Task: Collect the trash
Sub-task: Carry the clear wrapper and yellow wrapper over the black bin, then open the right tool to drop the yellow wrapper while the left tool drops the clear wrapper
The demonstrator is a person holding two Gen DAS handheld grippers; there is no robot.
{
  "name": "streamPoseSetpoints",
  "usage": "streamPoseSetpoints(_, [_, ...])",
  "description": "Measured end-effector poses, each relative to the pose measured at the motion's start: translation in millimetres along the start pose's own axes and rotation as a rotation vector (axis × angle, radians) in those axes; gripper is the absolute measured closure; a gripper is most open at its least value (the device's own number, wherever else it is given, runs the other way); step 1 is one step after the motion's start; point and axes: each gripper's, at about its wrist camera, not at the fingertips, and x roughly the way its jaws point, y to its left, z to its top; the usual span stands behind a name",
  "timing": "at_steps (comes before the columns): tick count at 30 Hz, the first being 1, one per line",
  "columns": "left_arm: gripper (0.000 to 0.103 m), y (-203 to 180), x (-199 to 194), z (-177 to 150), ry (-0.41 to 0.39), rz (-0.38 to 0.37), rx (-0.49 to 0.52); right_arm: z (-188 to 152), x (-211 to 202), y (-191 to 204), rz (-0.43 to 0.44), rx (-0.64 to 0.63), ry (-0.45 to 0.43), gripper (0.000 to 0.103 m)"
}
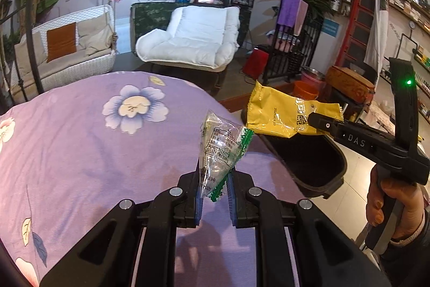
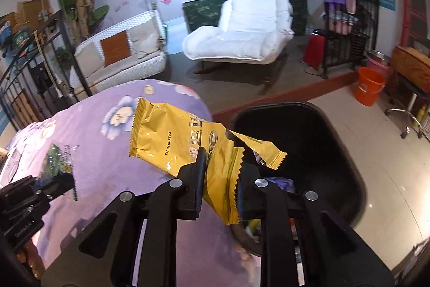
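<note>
My left gripper (image 1: 214, 188) is shut on a clear plastic wrapper with green edges (image 1: 219, 145), held above the purple flowered cloth (image 1: 80, 147). My right gripper (image 2: 220, 179) is shut on a yellow snack wrapper (image 2: 182, 137); in the left wrist view the yellow wrapper (image 1: 276, 112) hangs over the rim of the black trash bin (image 1: 309, 160). The bin (image 2: 309, 147) stands on the floor just right of the cloth-covered surface. The clear wrapper (image 2: 57, 159) and left gripper (image 2: 27, 195) show at the left of the right wrist view.
A white lounge chair (image 1: 193, 36) and a wicker sofa (image 1: 67, 50) stand beyond the purple surface. An orange bucket (image 2: 368, 85), a pink bucket (image 2: 379, 62) and a black metal rack (image 2: 344, 39) stand to the right on the tiled floor.
</note>
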Motion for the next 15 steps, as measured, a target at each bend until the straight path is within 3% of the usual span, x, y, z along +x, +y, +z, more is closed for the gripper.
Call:
streamPoseSetpoints(6, [0.087,-22.8,6.9,1.7,0.008,-0.041,0.042,-4.3,5.5,-35.0,-0.17,-0.005,0.023,0.083])
streamPoseSetpoints(15, [0.087,-43.7,18.5,5.4,0.016,-0.073,0.098,-14.5,37.5,-77.5,-0.271,0.019,0.103,0.083])
